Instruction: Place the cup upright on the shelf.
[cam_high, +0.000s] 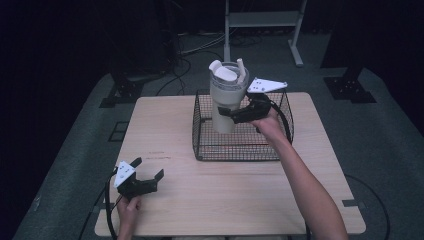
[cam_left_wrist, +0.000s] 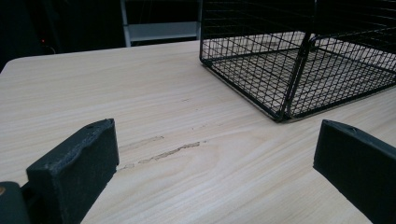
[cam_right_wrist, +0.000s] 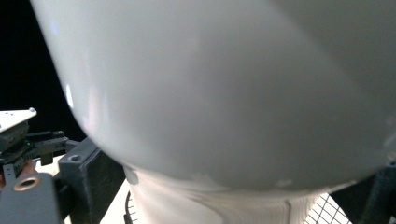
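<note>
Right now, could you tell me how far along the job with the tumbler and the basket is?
Done: the right gripper is shut on the tumbler. In hand: it holds the tumbler upright over the basket; whether its base touches the basket floor is unclear. Left: a release, judging by the grip. The left gripper rests open on the table.

Dim room, lit table, close tumbler (cam_right_wrist: 224, 93) blurred.

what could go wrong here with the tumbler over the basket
The right gripper clamps the tall white tumbler low on its body, so the heavy lidded top might tip or slip out. It hangs above the wire basket; its base could catch the rim. The left gripper rests open, far off, unable to steady it.
</note>
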